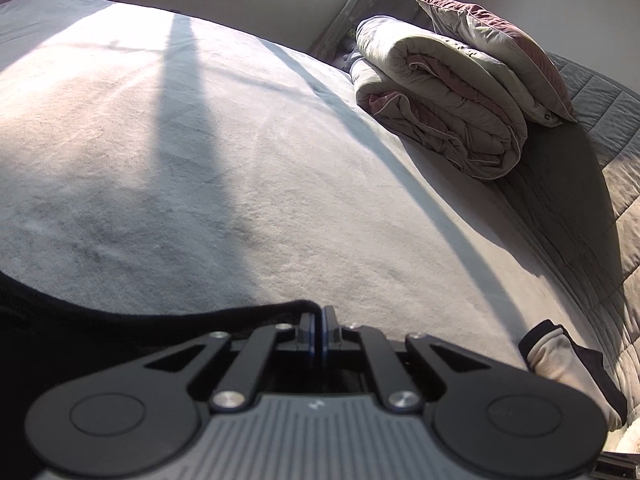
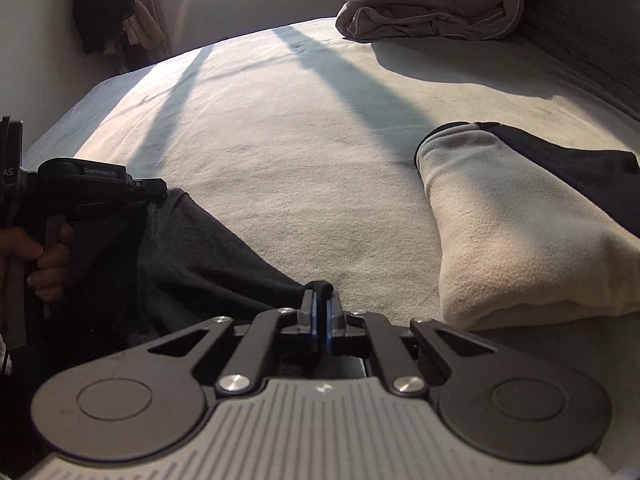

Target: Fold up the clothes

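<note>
Pinching black garment (image 2: 192, 256) hem, both grippers (image 1: 319, 312) (image 2: 320, 300); open bedsheet (image 1: 200, 160) ahead.

Black claw (image 2: 321, 312), blue pads, silver screws

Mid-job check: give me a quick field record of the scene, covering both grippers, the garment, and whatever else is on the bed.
left gripper: shut on black garment edge
right gripper: shut on black garment edge
black garment: held between both grippers, low over the bed
bed: light cover, sunlit with shadow bands
cream fleece garment: folded, lying to the right
folded duvet: far right of bed, pillow on top
</note>
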A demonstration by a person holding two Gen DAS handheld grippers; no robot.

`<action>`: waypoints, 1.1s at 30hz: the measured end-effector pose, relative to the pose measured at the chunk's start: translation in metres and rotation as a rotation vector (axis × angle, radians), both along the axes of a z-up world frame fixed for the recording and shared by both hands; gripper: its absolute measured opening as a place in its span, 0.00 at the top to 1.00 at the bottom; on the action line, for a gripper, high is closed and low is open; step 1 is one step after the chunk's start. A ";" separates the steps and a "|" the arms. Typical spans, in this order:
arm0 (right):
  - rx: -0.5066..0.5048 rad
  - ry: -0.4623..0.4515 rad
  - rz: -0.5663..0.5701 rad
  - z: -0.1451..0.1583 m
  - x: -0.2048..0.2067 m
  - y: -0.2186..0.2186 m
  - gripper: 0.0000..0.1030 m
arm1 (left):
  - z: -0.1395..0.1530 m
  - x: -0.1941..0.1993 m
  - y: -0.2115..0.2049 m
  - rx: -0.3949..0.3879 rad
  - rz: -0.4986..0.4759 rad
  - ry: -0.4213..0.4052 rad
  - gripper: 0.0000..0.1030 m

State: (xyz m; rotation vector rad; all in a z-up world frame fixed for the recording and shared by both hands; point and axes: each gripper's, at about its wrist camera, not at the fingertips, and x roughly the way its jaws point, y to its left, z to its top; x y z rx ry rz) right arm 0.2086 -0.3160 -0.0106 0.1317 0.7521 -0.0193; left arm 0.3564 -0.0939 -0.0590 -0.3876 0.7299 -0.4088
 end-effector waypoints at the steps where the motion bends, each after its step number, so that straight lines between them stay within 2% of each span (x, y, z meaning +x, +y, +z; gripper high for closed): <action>1: -0.035 -0.029 -0.006 0.004 0.003 -0.001 0.96 | -0.001 0.000 0.000 -0.003 0.006 -0.005 0.98; 3: -0.101 -0.073 -0.011 0.008 0.010 -0.002 0.96 | -0.003 0.000 -0.002 -0.009 0.020 -0.016 0.98; 6: -0.181 -0.069 0.007 0.002 0.024 0.000 0.96 | -0.008 0.000 -0.005 -0.002 0.036 -0.027 0.97; 9: -0.186 -0.018 0.003 -0.016 0.037 -0.005 0.96 | -0.016 -0.001 -0.012 0.051 0.035 -0.032 0.95; 12: -0.139 -0.015 -0.005 -0.023 0.037 -0.010 0.91 | -0.011 -0.003 -0.010 0.055 0.035 -0.017 0.93; 13: -0.112 -0.020 -0.005 -0.020 0.034 -0.011 0.86 | -0.008 -0.004 -0.009 0.051 0.034 -0.005 0.90; 14: -0.087 -0.026 -0.010 -0.016 0.029 -0.012 0.85 | -0.004 -0.006 -0.007 0.054 0.036 -0.009 0.80; 15: -0.063 -0.036 -0.019 -0.011 0.022 -0.013 0.79 | 0.000 -0.009 -0.006 0.061 0.039 -0.020 0.69; 16: -0.039 -0.045 -0.029 -0.007 0.016 -0.013 0.68 | 0.004 -0.013 -0.004 0.068 0.043 -0.031 0.65; 18: 0.007 -0.056 -0.045 0.000 0.002 -0.013 0.57 | 0.012 -0.020 -0.003 0.084 0.034 -0.048 0.63; 24: 0.146 -0.009 -0.096 -0.008 -0.031 -0.006 0.57 | 0.025 -0.049 0.006 0.088 -0.017 -0.058 0.60; 25: 0.156 0.000 -0.098 -0.013 -0.032 -0.004 0.63 | 0.026 -0.055 0.009 0.085 -0.023 -0.053 0.60; 26: 0.150 0.008 -0.091 -0.017 -0.032 -0.001 0.76 | 0.026 -0.061 0.012 0.082 -0.026 -0.047 0.60; 27: 0.110 0.013 -0.075 -0.020 -0.032 0.003 0.96 | 0.027 -0.067 0.017 0.077 -0.028 -0.040 0.60; 29: 0.012 0.031 -0.080 -0.018 -0.029 0.010 0.96 | 0.029 -0.081 0.031 0.070 -0.020 -0.032 0.59; 30: -0.005 0.040 -0.091 -0.017 -0.028 0.011 0.96 | 0.030 -0.086 0.038 0.070 -0.014 -0.031 0.56; 32: 0.010 0.049 -0.108 -0.013 -0.026 0.011 0.94 | 0.032 -0.100 0.058 0.080 0.015 -0.030 0.50; 33: 0.013 0.044 -0.112 -0.010 -0.026 0.012 0.89 | 0.033 -0.105 0.067 0.090 0.029 -0.031 0.48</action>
